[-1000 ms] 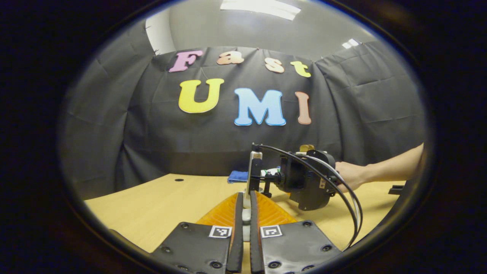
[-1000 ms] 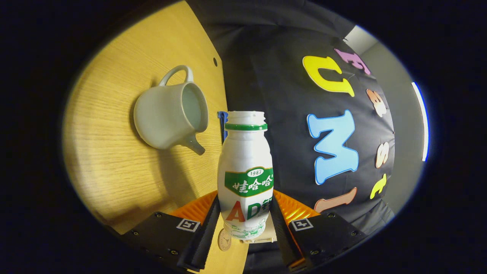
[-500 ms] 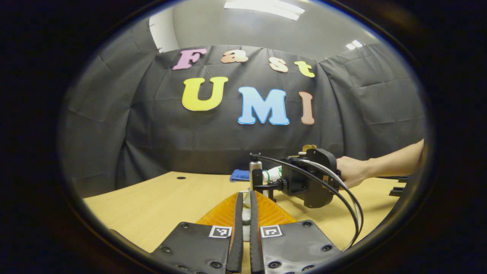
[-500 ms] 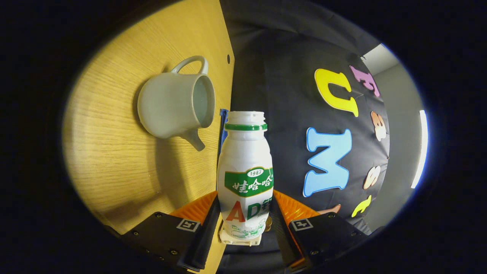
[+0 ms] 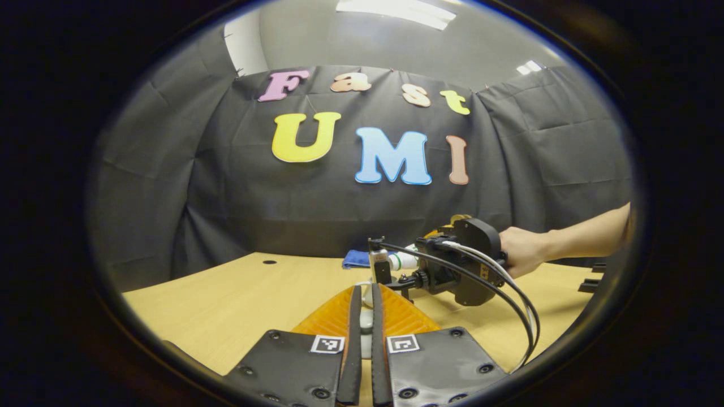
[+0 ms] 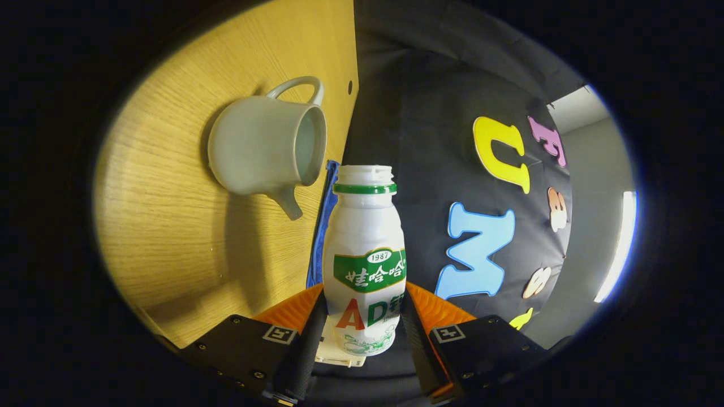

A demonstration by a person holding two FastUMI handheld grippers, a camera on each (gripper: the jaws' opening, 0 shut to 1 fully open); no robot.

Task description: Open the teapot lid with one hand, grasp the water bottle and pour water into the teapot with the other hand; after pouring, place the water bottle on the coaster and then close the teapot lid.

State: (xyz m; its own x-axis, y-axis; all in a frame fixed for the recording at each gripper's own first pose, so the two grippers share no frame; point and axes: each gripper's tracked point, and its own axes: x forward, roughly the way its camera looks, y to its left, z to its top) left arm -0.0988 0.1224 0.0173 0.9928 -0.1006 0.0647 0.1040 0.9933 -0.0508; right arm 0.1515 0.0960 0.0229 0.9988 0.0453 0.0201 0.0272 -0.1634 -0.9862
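**Bottle clamped and tipped sideways beside the open teapot**

In the right gripper view the right tongs (image 6: 362,333) grip a white water bottle (image 6: 365,265), one finger pressing each side of its lower body. The bottle has a green neck ring, no cap, and a green band and large coloured print on its label. The view is rolled, so the wooden surface (image 6: 169,226) stands on the left. On it sits the pale teapot (image 6: 266,150), lid off, its mouth facing the bottle and its spout near the bottle's shoulder, not touching. A blue cloth (image 6: 322,226) lies behind the bottle.

In the left gripper view the left tongs (image 5: 362,339) are narrowed onto a small pale thing, likely the lid (image 5: 366,319). Beyond, a hand (image 5: 520,251) holds the other tongs.
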